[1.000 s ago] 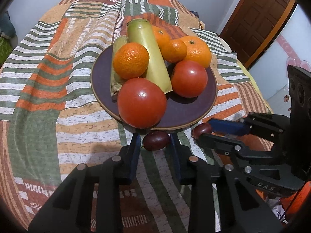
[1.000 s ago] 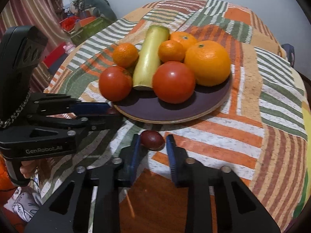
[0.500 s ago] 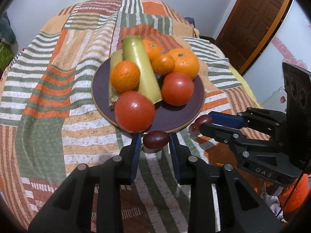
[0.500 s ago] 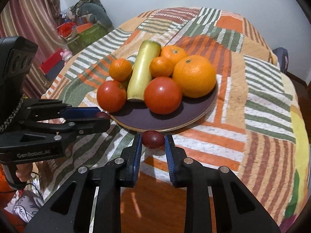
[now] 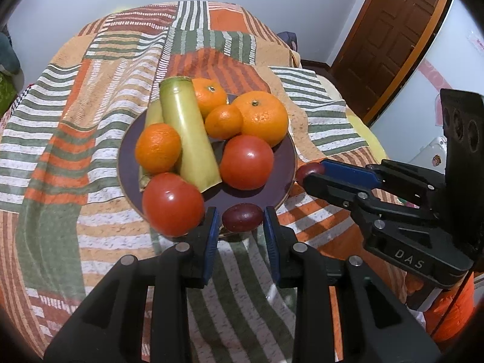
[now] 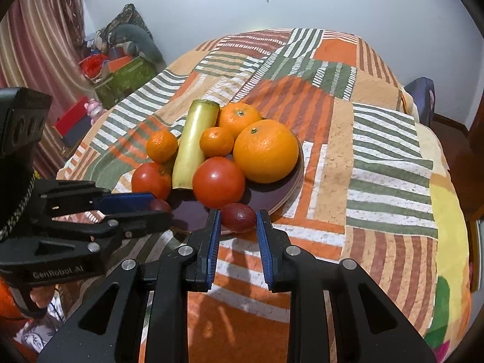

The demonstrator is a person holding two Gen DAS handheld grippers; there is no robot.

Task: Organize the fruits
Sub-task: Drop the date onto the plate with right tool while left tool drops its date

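Dark-red fruits [image 5: 242,217] [image 6: 238,217] pinched in both claws [image 5: 240,222] [image 6: 236,222] — above plate's [image 5: 281,181] near rim.

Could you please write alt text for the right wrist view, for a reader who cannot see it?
The right gripper holds a small dark red fruit at a purple plate of oranges, tomatoes and a pale green stalk; at left, the left gripper grips another.

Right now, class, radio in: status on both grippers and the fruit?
Left gripper shut on a dark red fruit. Right gripper shut on another. Plate crowded; bare patch at near rim.
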